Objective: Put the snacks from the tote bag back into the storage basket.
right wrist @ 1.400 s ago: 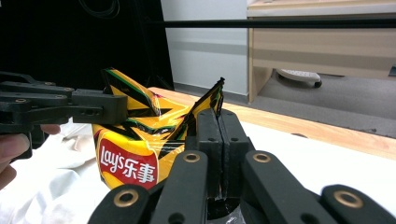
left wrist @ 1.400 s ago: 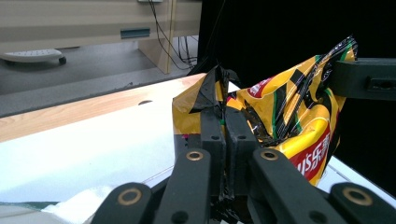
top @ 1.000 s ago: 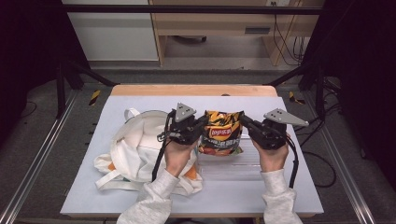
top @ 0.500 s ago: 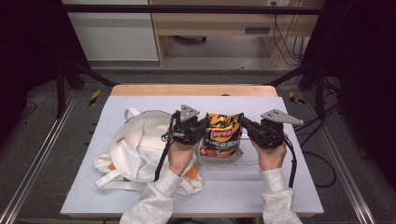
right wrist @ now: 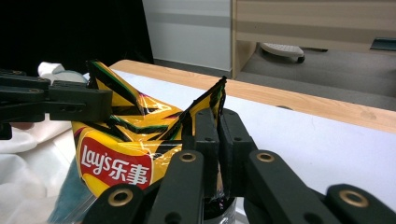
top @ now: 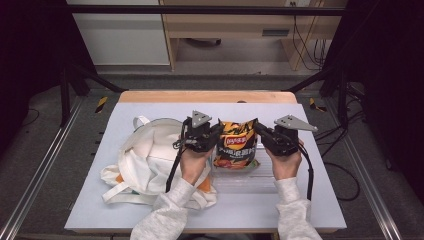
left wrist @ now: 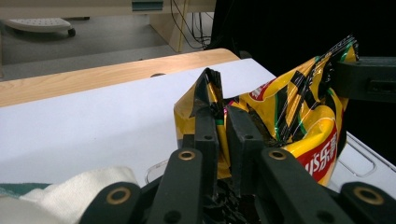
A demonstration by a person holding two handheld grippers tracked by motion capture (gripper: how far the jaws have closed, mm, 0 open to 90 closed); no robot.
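You've got the yellow-black Lay's chip bag [top: 236, 147] upright mid-table, top corners pulled apart, over a clear tray [top: 250, 180].

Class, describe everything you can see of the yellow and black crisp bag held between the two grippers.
The yellow and black glossy foil crisp bag bears a red logo with white lettering. It stands upright and crumpled above a clear plastic tray on the white table. The left gripper and right gripper each pinch an upper corner.

chip bag [top: 236, 150] bottom hidden, small print unreadable
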